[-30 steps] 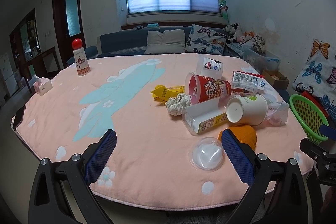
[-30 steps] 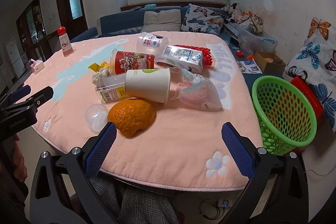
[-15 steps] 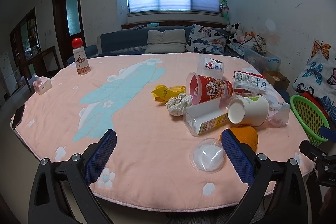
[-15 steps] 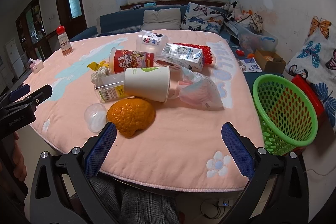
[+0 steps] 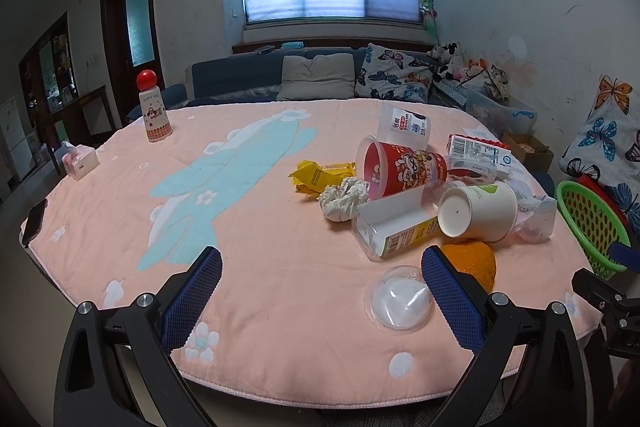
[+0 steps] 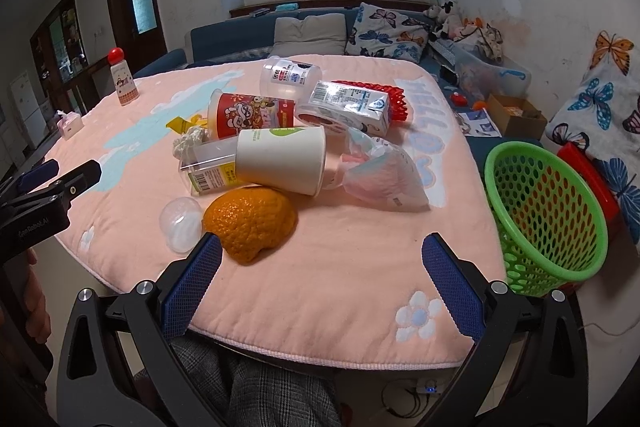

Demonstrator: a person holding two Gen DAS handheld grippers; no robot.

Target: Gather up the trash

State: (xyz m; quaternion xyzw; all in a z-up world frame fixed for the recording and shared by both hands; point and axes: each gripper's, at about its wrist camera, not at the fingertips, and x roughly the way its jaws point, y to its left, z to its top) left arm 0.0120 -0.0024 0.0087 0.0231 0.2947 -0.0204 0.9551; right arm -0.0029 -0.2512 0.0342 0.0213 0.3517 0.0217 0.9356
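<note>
Right wrist view: the right claw (image 6: 322, 285) hangs wide open and empty over the near edge of the counter (image 6: 344, 291), with the orange peel (image 6: 251, 221) just past its left finger, probably the easiest first grab. Behind it the trash sits in one heap: a paper cup (image 6: 280, 159) on its side, a crumpled plastic bag (image 6: 380, 175), a red noodle cup (image 6: 250, 115). The green basket (image 6: 548, 215) stands off the counter's right edge, looking empty so far. The left claw (image 5: 320, 301) is open too, near a clear dome lid (image 5: 400, 301).
</note>
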